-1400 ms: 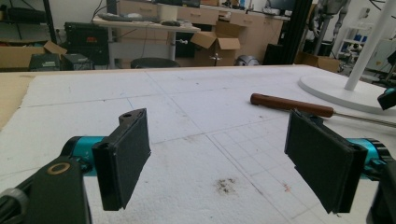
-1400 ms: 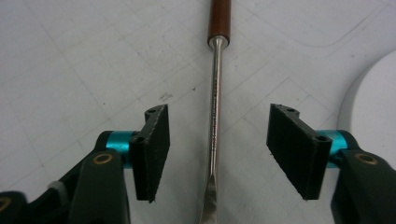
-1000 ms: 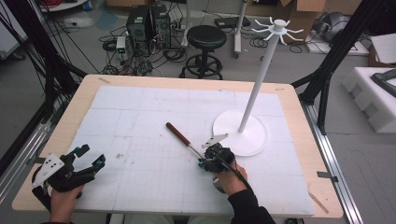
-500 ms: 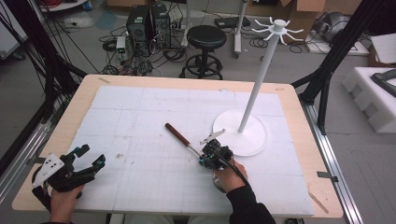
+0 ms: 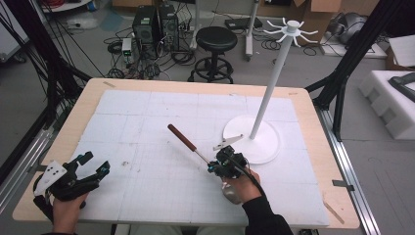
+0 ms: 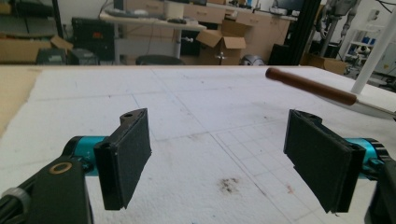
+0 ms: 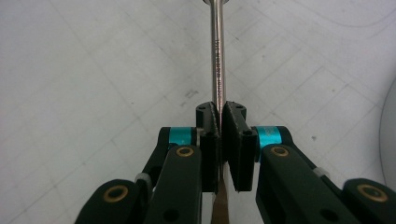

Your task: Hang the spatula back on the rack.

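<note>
— While the tool with the brown handle is what you asked about, where does it sit?
— Near the middle of the bench, over the white gridded mat. Its handle points up and away to the left, and its thin metal shaft runs down into the right gripper.
— Is that gripper holding it?
— Yes. In the right gripper view the two black jaws are pressed together on the shaft, which has small lettering along it.
— And the left gripper?
— It rests at the near left corner of the bench, well apart from the tool. In the left gripper view its jaws stand wide apart with nothing between them, and the brown handle shows beyond, lifted off the mat.
— Anything else close by?
— A white stand, a round base with a tall pole and hooks at the top, just beside the right gripper. Beyond the bench there is a black stool.
</note>
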